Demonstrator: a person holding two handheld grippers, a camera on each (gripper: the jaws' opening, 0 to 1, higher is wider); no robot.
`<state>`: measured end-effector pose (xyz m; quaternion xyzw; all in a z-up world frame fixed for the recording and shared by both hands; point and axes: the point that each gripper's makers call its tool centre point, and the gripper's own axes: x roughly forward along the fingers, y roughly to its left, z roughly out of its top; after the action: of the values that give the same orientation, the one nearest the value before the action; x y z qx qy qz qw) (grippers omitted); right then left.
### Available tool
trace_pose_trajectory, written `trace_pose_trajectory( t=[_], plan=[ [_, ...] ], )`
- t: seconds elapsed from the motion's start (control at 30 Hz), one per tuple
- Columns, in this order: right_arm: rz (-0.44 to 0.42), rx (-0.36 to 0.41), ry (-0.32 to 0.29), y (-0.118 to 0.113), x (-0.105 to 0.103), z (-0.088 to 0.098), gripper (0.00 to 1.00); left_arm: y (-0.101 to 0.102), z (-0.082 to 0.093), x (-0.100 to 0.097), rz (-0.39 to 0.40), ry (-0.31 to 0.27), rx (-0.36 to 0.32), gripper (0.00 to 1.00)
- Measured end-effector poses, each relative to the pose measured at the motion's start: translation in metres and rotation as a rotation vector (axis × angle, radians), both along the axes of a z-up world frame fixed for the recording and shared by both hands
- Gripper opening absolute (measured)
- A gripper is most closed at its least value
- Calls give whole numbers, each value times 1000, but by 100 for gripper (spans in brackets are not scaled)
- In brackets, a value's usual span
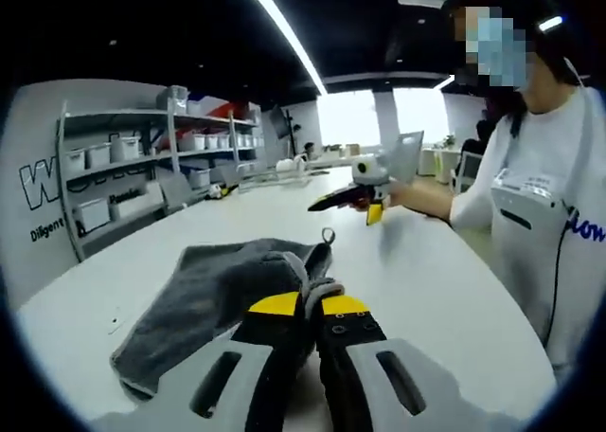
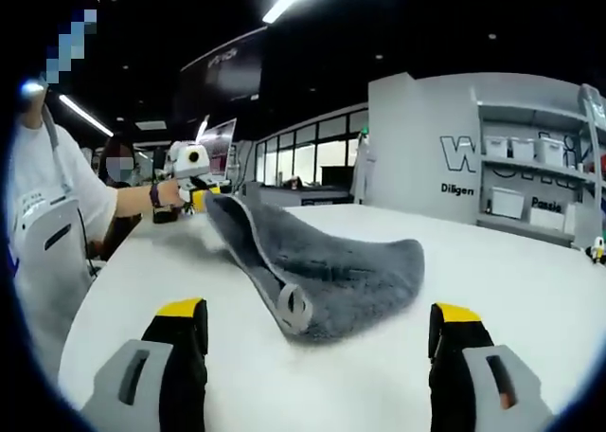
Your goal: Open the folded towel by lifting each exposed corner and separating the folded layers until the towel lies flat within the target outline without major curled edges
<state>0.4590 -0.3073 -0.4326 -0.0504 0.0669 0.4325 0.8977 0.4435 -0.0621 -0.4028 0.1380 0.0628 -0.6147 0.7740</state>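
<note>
Grey plush folded towel (image 2: 327, 271) is lying on the white counter (image 2: 530, 290), and your left gripper (image 1: 311, 311) is pinching its corner. Your right gripper (image 2: 317, 342) is hovering spread just short of the opposite end, the towel's length running between them.

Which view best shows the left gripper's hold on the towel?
The left gripper view: the left gripper is closed on the grey towel's edge. The right gripper view shows the lifted towel rising toward that gripper, but too small to judge the grip.

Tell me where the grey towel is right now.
In the left gripper view the grey towel lies on the white table, pinched by the left gripper.
</note>
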Motion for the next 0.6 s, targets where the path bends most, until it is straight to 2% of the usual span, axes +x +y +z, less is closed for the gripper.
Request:
trace_pose_trajectory(
  t=[0.6],
  plan=[
    [2,-5,0,0,-1,0,99,4,-25,-26,-51,40,41,5]
  ],
)
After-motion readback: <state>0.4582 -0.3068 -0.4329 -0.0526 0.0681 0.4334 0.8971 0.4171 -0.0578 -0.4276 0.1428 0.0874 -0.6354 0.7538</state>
